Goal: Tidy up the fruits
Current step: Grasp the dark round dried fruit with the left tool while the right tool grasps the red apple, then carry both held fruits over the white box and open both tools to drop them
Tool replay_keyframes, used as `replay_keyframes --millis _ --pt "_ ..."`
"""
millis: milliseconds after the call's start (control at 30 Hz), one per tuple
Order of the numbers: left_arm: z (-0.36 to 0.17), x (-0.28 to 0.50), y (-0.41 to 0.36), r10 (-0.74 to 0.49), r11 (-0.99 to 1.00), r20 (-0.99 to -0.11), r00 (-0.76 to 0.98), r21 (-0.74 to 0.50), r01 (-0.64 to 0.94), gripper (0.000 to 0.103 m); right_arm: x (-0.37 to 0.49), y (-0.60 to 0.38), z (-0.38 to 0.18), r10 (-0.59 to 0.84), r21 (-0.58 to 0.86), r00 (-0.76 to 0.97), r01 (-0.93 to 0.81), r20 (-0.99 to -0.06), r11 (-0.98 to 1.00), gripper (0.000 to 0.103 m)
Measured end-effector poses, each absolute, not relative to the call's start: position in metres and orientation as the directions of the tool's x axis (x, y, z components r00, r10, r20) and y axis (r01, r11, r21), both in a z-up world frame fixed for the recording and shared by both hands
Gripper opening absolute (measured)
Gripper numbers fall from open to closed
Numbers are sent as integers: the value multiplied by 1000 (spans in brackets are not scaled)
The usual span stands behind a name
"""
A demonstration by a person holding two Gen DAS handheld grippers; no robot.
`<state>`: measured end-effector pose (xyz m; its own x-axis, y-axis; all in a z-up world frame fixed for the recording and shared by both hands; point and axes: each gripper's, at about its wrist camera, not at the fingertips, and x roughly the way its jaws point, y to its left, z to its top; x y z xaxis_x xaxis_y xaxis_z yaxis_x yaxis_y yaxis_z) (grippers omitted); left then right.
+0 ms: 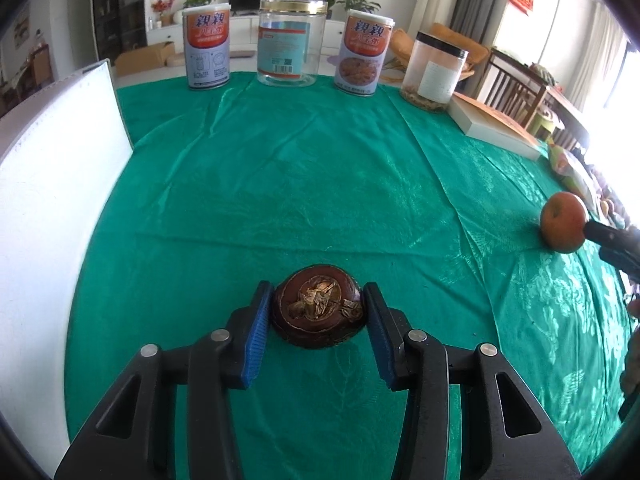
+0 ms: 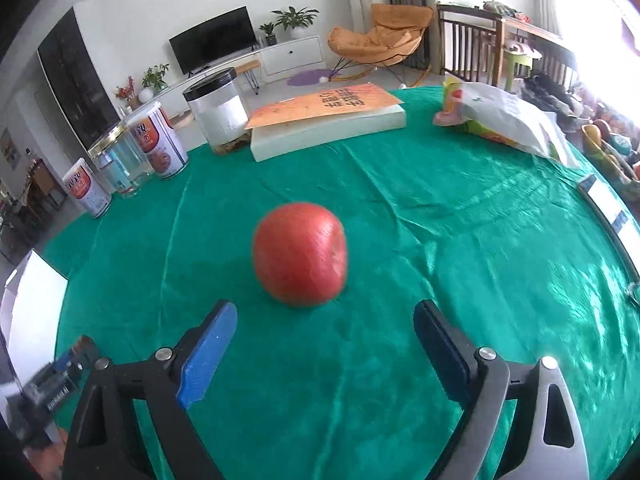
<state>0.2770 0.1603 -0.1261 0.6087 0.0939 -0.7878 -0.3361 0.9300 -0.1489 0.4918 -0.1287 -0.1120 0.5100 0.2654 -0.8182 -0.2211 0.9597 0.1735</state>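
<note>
The left tool is clamped on the dark brown fruit near the counter's near edge. The right tool is held apart just short of the apple; advancing and closing is judged next.

Round table under shiny green cloth. Resting on it: dark brown wrinkled round fruit, red apple, two printed tins, clear gold-lidded jar, black-lidded jar, orange-covered book, white bag.
</note>
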Motion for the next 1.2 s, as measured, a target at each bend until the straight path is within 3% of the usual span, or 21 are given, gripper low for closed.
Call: replay_keyframes --millis 100,167,300,500,567,733,900,1033,1200 --pt "-115 272 154 77 933 -780 621 -163 -321 46 524 -108 -128 173 103 441 -177 -881 979 88" --pt "-105 262 152 58 935 -774 630 -179 -306 46 531 -115 -137 198 157 399 -134 -895 978 62" --pt "-81 228 151 -41 924 -745 666 -282 -259 46 505 -137 -128 233 199 402 -125 -886 972 61" --pt "-21 143 158 -312 825 -619 721 -552 -117 46 417 -122 -97 577 525 264 -243 -773 815 60" --pt "10 110 176 -346 790 -558 754 -606 -86 46 384 -85 -77 666 591 190 -332 -721 735 60" --pt "68 32 257 -112 813 -535 838 -534 -232 46 289 52 -21 779 633 -17 -593 -627 497 60" --pt "26 2 356 158 750 -708 688 -367 -550 46 205 186 -6 720 509 -126 -789 -683 345 60" --pt "-41 5 412 177 668 -839 515 -282 -689 46 162 259 -38 584 325 -83 -889 -808 323 60" --pt "-78 7 426 151 639 -893 423 -238 -731 51 147 301 -77 442 139 26 -931 -897 338 61"
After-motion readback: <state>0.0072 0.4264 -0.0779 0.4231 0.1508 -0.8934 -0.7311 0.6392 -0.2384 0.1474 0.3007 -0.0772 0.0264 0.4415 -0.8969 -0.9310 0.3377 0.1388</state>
